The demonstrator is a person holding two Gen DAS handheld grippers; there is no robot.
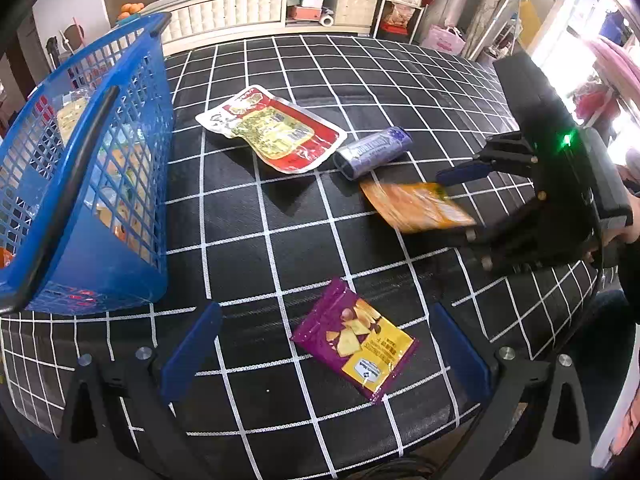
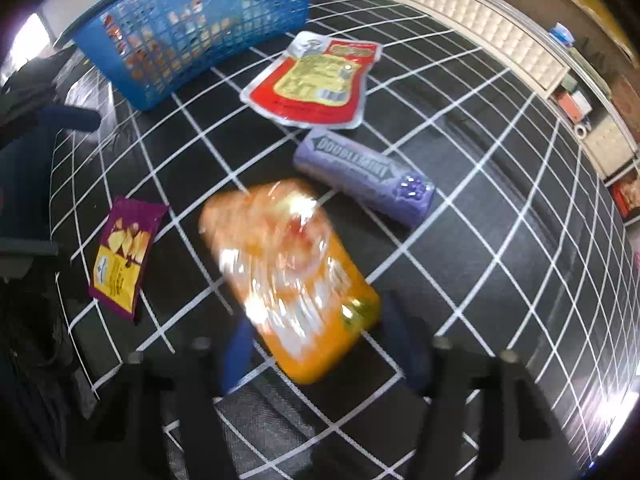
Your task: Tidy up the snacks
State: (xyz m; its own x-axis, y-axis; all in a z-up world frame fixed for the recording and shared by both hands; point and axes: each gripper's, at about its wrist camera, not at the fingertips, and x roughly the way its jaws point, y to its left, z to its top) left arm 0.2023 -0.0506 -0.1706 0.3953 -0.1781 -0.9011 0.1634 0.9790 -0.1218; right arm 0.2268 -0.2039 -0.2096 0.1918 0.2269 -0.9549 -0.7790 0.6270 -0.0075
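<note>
**Right claw gripped an orange packet; three snacks lay loose**

Left claw (image 1: 326, 344), seen from its own camera, was spread wide and held nothing, hovering over a purple chip bag (image 1: 354, 338) that lay flat on the checked tablecloth (image 1: 400, 80). A blue basket (image 1: 120, 264) stood at the left edge, several packets showing through its mesh. Farther off lay a red pouch (image 1: 272, 128) and, just beside it, a purple roll (image 1: 372, 152). The right claw (image 1: 460, 204) was pinching an orange packet (image 1: 418, 208), apparently lifted just clear of the cloth.

From the right camera, the right claw (image 2: 320, 356) was clenched on the blurred orange packet (image 2: 288, 276). Beyond it lay the purple roll (image 2: 364, 176), the red pouch (image 2: 316, 80) and the basket (image 2: 192, 28), with the chip bag (image 2: 124, 252) to the left.

Judging by this, sorting was well underway: some snacks were in, one in hand, three left.
</note>
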